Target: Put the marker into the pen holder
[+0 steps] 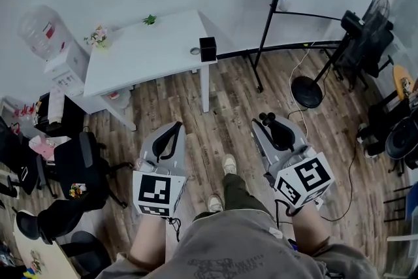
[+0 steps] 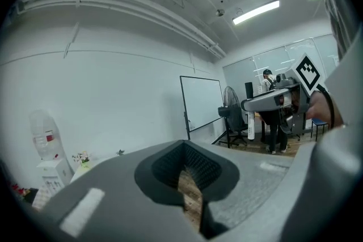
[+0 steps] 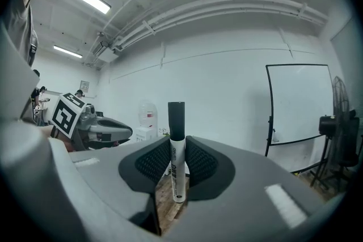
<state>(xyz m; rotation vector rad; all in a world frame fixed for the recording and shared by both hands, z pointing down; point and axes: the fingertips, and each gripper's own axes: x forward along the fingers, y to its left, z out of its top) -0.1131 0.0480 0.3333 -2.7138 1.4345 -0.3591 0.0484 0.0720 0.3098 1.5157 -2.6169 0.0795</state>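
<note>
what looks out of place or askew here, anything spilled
Nothing is spilled or damaged. One thing stands out: the black pen holder sits at the very corner of the white table, right by its edge. The marker sits straight, clamped in the right gripper.

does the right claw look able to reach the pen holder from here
Probably not yet. The pen holder stands at the corner of the table, well beyond the right claw holding the marker, with open floor between. Nothing blocks the way; a step forward should do.
</note>
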